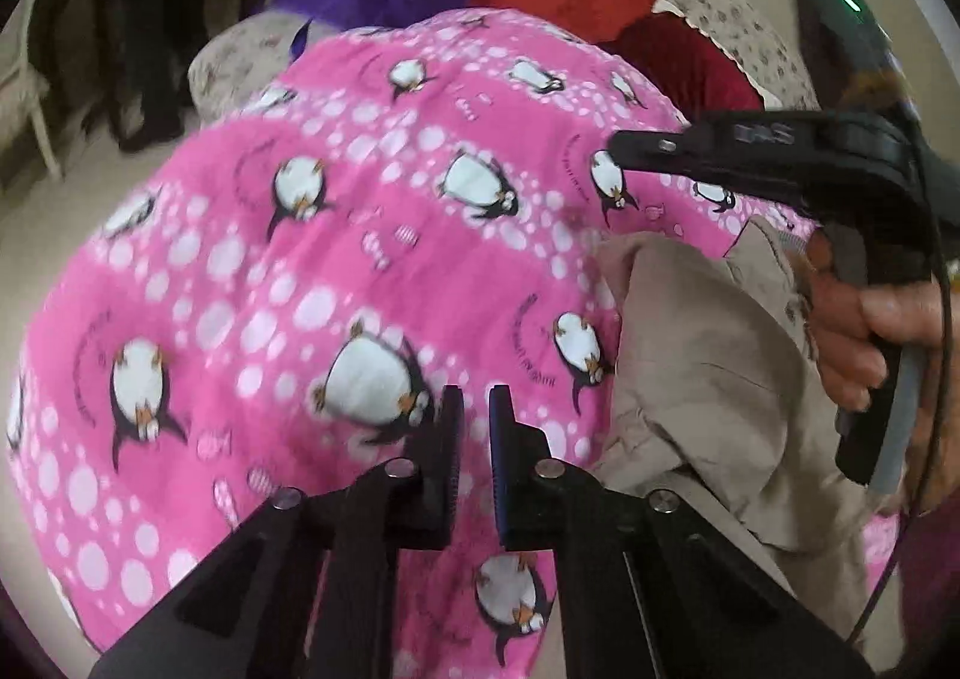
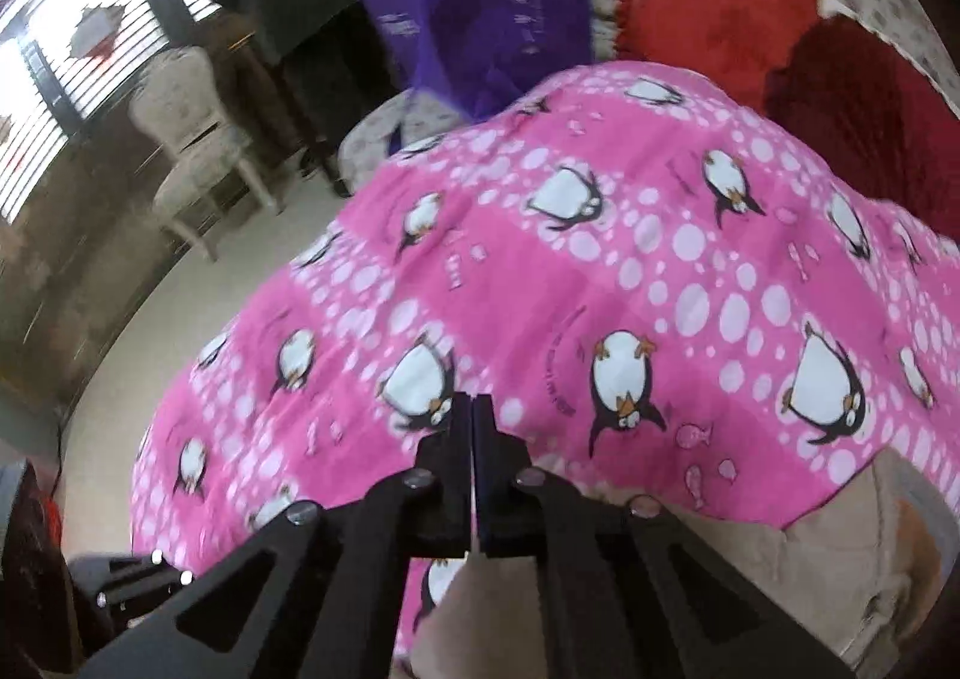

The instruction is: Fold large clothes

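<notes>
A beige garment (image 1: 708, 379) lies crumpled on a pink penguin-print bedspread (image 1: 336, 259), at the right in the left wrist view and at the bottom right in the right wrist view (image 2: 750, 571). My left gripper (image 1: 475, 409) hovers over the bedspread just left of the garment, its jaws a narrow gap apart and empty. My right gripper (image 2: 474, 415) has its jaws closed together with nothing visibly between them; it also shows in the left wrist view (image 1: 618, 145), held above the bedspread beyond the garment.
A purple bag (image 2: 480, 7) and red cushions (image 2: 780, 55) lie at the far end of the bed. A white chair (image 2: 192, 139) and dark furniture stand on the floor to the left. The bed's left edge drops to a pale floor (image 2: 150, 331).
</notes>
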